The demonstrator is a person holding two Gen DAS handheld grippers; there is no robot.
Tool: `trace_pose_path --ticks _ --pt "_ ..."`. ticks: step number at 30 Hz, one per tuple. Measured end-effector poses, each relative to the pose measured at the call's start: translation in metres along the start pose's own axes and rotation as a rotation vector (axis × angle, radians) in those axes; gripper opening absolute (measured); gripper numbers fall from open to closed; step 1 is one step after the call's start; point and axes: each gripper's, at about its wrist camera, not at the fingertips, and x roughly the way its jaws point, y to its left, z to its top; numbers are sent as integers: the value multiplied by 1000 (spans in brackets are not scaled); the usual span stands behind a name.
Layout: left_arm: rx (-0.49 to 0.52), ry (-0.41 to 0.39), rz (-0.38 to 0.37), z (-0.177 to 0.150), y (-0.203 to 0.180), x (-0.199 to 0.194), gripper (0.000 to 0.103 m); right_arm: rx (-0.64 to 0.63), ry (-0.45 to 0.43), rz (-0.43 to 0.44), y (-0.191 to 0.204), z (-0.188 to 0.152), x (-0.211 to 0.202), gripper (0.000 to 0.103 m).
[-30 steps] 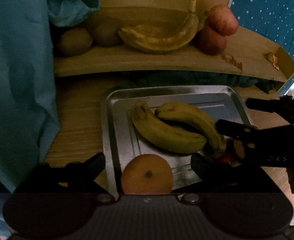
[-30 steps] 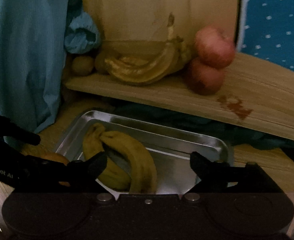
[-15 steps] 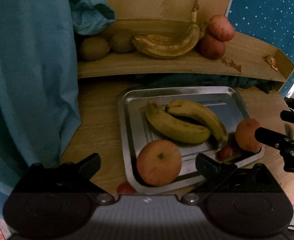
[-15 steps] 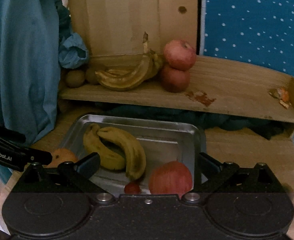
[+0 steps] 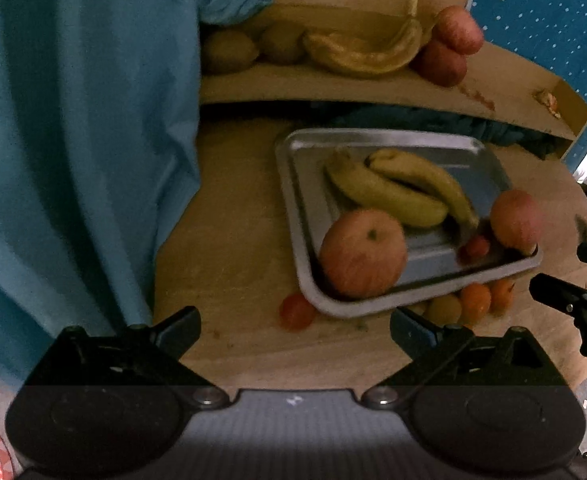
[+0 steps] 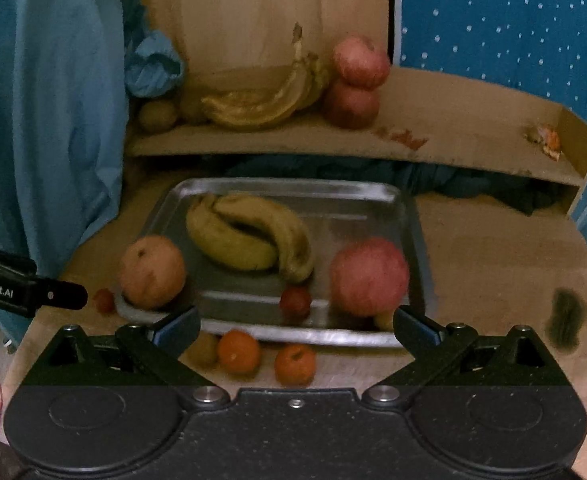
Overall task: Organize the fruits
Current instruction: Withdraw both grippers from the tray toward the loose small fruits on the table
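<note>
Two oranges point(image 6: 239, 350) sit at six o'clock of the tray point(image 6: 293, 185); I'd pinch one across its firm, smooth middle. Both grippers' fingers point(image 6: 177, 326) are spread, empty.

Both grippers point(image 5: 295, 322) point(image 6: 296, 322) agape, empty

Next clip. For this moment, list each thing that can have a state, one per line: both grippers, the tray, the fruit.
Left gripper: open, empty.
Right gripper: open, empty.
Tray: flat on the table, holding fruit.
Two bananas: lying in the tray, touching.
Two apples: in the tray, at opposite near corners.
Small red fruit: in the tray, between the apples.
Oranges: on the table, outside the tray.
Shelf bananas: browned, unpeeled.
</note>
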Motion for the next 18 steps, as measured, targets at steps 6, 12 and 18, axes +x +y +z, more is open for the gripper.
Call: trace_pose_path --ticks 6,12,18 --pt "-8 36 3 -17 15 0 103 -21 67 13 20 -15 1 102" --pt "-11 81 -2 -30 22 5 103 -60 153 38 38 -27 6 102" --pt "-2 106 -4 -37 21 7 103 -81 224 52 49 -38 12 102"
